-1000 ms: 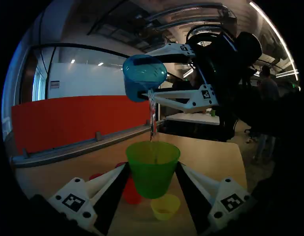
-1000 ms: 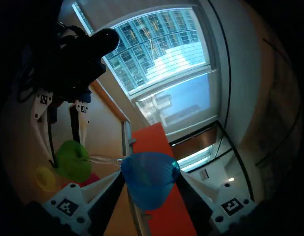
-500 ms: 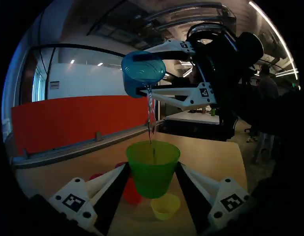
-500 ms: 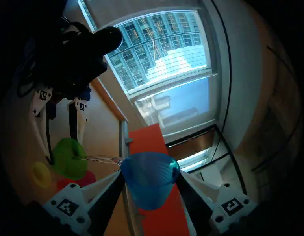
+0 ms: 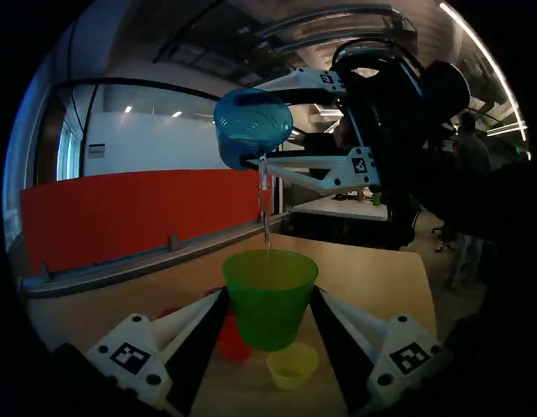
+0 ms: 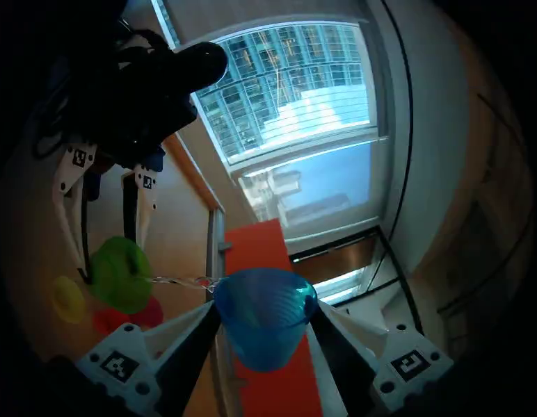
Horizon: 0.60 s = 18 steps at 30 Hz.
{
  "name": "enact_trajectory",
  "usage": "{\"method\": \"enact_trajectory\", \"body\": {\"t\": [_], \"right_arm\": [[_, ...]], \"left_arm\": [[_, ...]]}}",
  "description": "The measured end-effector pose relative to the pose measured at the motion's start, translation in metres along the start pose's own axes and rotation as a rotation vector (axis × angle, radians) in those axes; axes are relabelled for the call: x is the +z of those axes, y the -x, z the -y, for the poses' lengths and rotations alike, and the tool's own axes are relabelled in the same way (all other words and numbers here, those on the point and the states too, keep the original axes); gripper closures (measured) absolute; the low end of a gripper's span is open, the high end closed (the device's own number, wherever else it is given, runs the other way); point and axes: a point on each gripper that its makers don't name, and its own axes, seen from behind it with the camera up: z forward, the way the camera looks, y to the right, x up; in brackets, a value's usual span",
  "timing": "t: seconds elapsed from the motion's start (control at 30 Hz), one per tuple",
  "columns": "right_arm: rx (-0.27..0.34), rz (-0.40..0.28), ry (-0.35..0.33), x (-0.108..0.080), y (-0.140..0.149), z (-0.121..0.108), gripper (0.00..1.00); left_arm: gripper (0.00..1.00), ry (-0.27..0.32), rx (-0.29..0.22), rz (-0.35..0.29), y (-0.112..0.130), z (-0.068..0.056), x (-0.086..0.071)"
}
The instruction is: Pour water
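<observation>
Clamps green cup [image 5: 270, 316] in left gripper [image 5: 270, 295] over desk [image 5: 380, 271], short of far edge; clamps tilted blue cup [image 6: 265, 337] in right gripper [image 6: 266, 309]. Probably light, thin, flexible: squeeze gently mid-wall.

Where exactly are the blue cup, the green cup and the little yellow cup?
blue cup [image 5: 253, 131], left gripper view, middle of its tilted body.
green cup [image 5: 270, 313], left gripper view, front of its wall.
yellow cup [image 5: 291, 368], left gripper view, inside, just below its rim.
</observation>
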Motion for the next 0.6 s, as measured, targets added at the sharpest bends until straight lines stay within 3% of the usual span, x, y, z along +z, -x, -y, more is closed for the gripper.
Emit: {"method": "enact_trajectory", "body": {"t": [0.6], "right_arm": [[-0.077,0.0,0.016,0.0026,0.0008,-0.0103,0.11]], "left_arm": [[0.18,0.002,0.003,0.001,0.0002,0.001,0.0019]]}}
